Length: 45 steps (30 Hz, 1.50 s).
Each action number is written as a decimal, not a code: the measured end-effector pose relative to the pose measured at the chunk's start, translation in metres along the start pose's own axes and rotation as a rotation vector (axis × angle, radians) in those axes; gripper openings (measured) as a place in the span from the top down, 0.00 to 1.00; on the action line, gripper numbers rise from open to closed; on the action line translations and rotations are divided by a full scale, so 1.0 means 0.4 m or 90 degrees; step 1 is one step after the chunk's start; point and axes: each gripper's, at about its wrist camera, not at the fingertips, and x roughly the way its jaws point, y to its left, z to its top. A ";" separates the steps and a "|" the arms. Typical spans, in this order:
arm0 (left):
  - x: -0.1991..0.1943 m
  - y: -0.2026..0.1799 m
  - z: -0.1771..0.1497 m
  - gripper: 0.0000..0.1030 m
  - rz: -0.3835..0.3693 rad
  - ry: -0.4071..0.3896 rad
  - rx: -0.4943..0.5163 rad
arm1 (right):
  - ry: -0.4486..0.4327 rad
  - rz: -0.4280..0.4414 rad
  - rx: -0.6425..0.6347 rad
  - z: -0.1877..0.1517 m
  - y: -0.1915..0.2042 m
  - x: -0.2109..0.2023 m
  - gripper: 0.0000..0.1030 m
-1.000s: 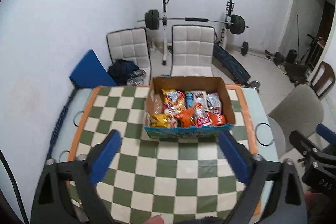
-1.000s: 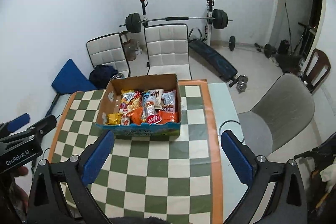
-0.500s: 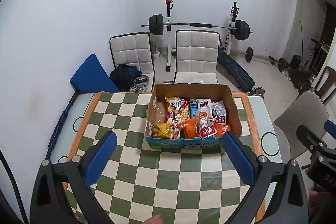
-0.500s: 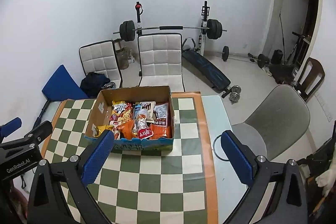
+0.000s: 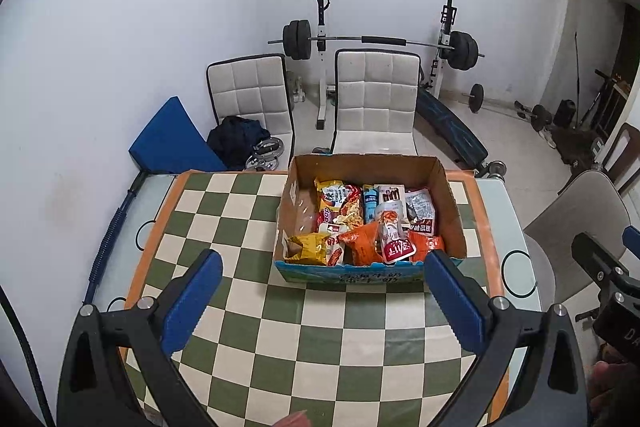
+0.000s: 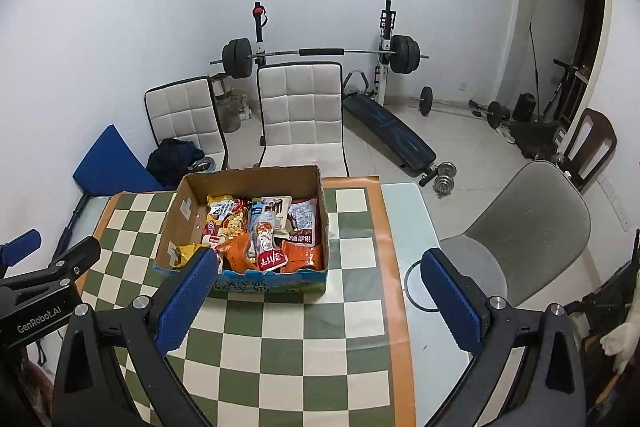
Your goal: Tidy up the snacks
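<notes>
A cardboard box (image 5: 452, 203) (image 6: 188, 203) stands on the far half of a green-and-white checked table (image 5: 320, 331) (image 6: 304, 343). It holds several snack packets (image 5: 360, 223) (image 6: 264, 231) in orange, yellow, red and white wrappers. My left gripper (image 5: 320, 303) hovers over the near half of the table, open and empty, with the box just beyond its blue pads. My right gripper (image 6: 320, 303) is open and empty too, a little right of the box. Each gripper shows at the edge of the other's view.
Two white padded chairs (image 5: 376, 99) (image 6: 300, 107) stand behind the table, a grey chair (image 6: 532, 223) at its right. A barbell rack (image 6: 320, 53), a bench, loose weights and a blue wedge cushion (image 5: 168, 139) fill the floor beyond.
Both grippers have drawn back and tilted up, so the box sits lower in each view and more of the room shows. Both stayed open.
</notes>
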 end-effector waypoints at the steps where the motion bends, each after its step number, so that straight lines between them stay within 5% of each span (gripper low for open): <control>1: 0.001 0.000 -0.003 0.00 0.000 0.002 0.001 | 0.002 0.000 0.001 0.000 -0.001 0.004 0.00; 45: -0.004 -0.011 -0.001 0.00 -0.019 0.001 0.013 | 0.003 -0.001 0.006 -0.004 0.005 0.013 0.00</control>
